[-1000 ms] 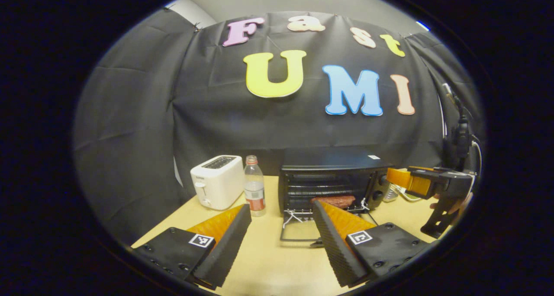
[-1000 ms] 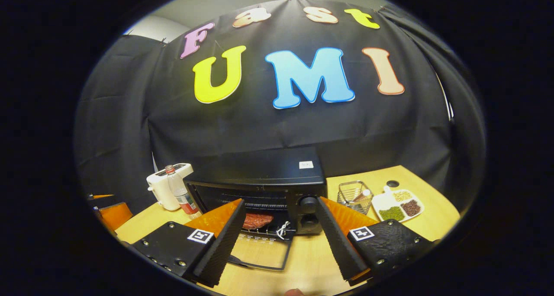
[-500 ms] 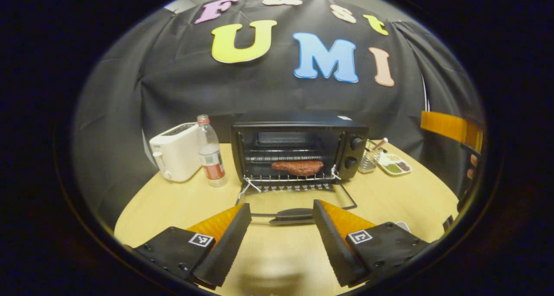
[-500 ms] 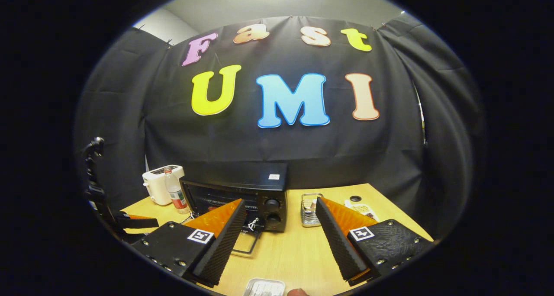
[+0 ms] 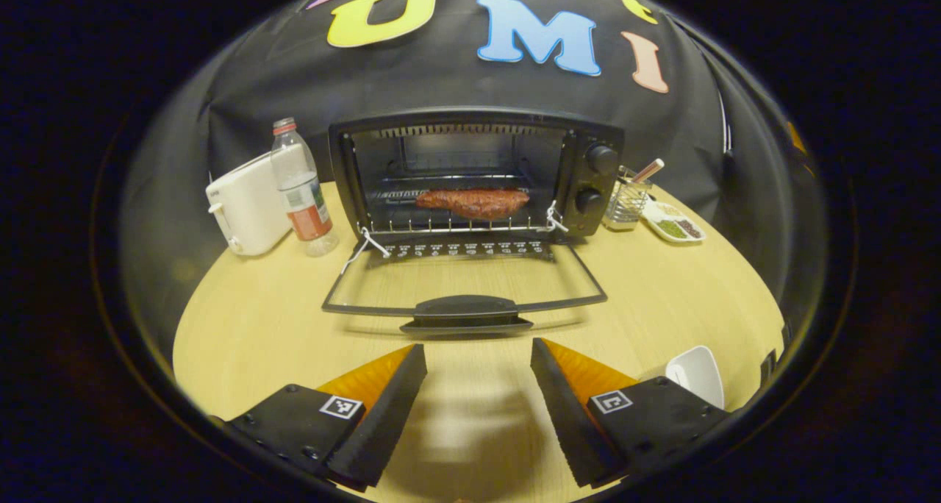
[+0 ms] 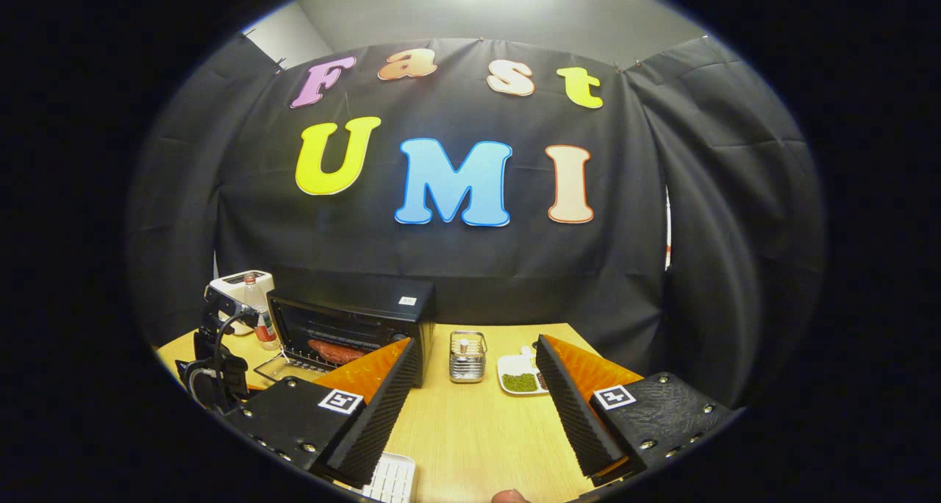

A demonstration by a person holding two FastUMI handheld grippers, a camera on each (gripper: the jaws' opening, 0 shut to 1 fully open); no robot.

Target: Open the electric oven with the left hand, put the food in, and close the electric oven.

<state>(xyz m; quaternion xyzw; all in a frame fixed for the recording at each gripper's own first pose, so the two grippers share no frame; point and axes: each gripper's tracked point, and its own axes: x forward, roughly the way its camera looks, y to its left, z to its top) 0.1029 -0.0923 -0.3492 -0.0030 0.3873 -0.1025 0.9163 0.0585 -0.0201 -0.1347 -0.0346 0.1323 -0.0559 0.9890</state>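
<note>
Tongs first: your left tongs (image 5: 478, 407) are spread wide and carry nothing, hovering low over the surface (image 5: 662, 297) with the oven door's handle (image 5: 465, 313) just ahead of the tips, apart from them. Your right tongs (image 6: 474, 404) are likewise released and empty, held well off to the side, with the oven far ahead and to their left.

Working down from the biggest thing: the electric oven (image 5: 478, 172) stands straight ahead of your left tongs, its glass door (image 5: 463, 282) dropped flat toward you onto the surface. Inside, on the wire rack (image 5: 456, 227), lies the food, a reddish slab of meat (image 5: 473, 202), so it sits beyond the door and above it, from where your left tongs are. By my reading, opening and loading are done and closing is the step in hand.

Your next move calls for bringing the left tongs forward to the handle, either pinching it or getting a finger under its edge, then swinging the door up and away in an arc about its hinge at the oven's base until it seats. Keep the right tongs clear.

Smaller things stay out of the path: toaster (image 5: 246, 205) and water bottle (image 5: 300, 187) ahead-left, wire basket (image 5: 626, 201) and sectioned dish (image 5: 675, 222) ahead-right.
</note>
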